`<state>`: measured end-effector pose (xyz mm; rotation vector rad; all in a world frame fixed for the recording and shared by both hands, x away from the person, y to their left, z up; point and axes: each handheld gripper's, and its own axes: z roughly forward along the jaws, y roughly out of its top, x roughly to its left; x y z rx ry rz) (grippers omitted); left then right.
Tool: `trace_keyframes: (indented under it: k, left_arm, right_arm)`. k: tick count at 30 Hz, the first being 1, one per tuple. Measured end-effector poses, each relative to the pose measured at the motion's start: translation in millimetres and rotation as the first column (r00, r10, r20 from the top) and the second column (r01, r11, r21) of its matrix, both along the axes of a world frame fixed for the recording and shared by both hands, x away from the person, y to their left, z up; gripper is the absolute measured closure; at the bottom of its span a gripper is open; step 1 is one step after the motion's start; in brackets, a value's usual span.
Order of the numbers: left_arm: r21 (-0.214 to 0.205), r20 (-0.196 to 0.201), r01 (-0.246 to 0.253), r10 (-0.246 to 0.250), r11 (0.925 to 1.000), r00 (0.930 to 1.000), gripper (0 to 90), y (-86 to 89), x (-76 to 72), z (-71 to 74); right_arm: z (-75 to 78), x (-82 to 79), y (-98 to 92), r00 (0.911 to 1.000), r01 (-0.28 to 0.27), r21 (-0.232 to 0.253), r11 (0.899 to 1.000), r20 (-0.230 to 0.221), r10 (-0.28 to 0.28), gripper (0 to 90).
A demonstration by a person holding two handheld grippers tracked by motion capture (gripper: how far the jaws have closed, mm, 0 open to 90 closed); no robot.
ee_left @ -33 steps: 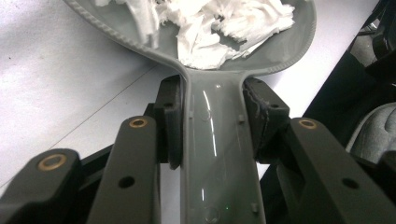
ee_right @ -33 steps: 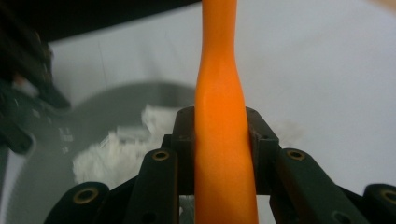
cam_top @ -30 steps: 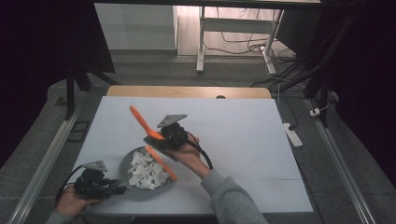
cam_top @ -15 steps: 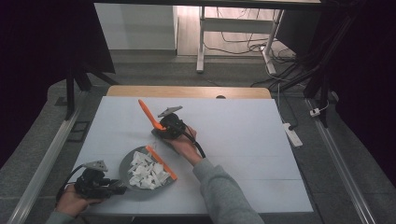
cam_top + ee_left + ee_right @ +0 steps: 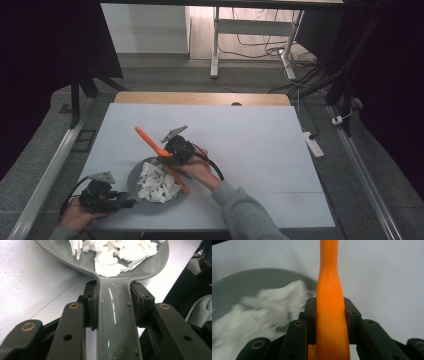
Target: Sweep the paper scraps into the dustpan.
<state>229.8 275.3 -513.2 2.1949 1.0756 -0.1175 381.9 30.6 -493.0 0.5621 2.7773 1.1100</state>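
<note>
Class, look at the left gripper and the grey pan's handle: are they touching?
Touching. The left gripper view shows the left gripper's tongs pressed against both sides of the grey pan's handle, with no gap.

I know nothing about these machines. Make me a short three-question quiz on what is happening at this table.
1. True or false: the left gripper has its jaws shut on the grey pan's handle.
2. What does the right gripper hold? A) a metal fork B) an orange utensil C) a sponge
3. Fill in: the white pieces lie ___ the grey pan.

Key
1. True: a jaw presses on each side of the handle.
2. B: the orange utensil is clamped between the jaws, one end over the pan.
3. In.
</note>
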Motion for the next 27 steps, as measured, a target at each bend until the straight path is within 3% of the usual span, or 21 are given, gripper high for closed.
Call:
trace_keyframes:
  k: [1,3,6,7,11,16,21,27]
  left_arm:
    - [-0.002,0.000,-0.002,0.002,1.0000,1.0000,61.5,-0.1,-0.1,0.2]
    - [0.000,0.003,0.000,0.000,1.0000,1.0000,61.5,-0.1,-0.1,0.5]
    - [-0.001,0.008,0.006,-0.006,1.0000,1.0000,61.5,-0.2,-0.9,1.4]
    - [0.000,0.009,0.008,-0.008,1.0000,0.9999,61.5,0.0,-1.1,1.9]
    - [0.008,0.015,0.011,-0.011,0.9999,0.9998,61.4,3.5,-3.8,4.7]
    - [0.010,0.021,0.001,-0.001,0.9999,0.9998,61.5,7.5,-11.4,6.4]
    - [0.023,0.050,-0.012,0.010,0.9997,0.9987,61.5,9.3,-21.4,9.7]
    - [0.018,0.038,-0.026,0.025,0.9995,0.9990,61.6,18.1,-29.6,11.1]
  right_arm:
    - [1.4,-6.1,-3.5,0.9997,-0.016,0.010,1.000,-0.017,0.016,70.3]
    - [5.4,-17.2,-9.8,0.9988,-0.048,0.014,0.999,-0.006,0.048,70.3]
    - [16.0,-21.6,-22.8,0.9996,-0.029,0.054,0.998,0.005,0.029,70.3]
    - [22.8,-15.6,-32.3,0.9994,0.021,0.087,0.996,0.025,-0.023,70.3]
    - [25.8,-1.2,-42.2,0.9957,0.082,0.113,0.990,0.034,-0.087,70.3]
    - [16.8,17.7,-43.6,0.9865,0.156,0.141,0.978,0.027,-0.162,70.3]
    - [7.2,26.0,-35.5,0.9828,0.180,0.149,0.972,0.012,-0.184,70.3]
    - [4.8,30.1,-27.0,0.9838,0.176,0.151,0.973,0.007,-0.179,70.3]
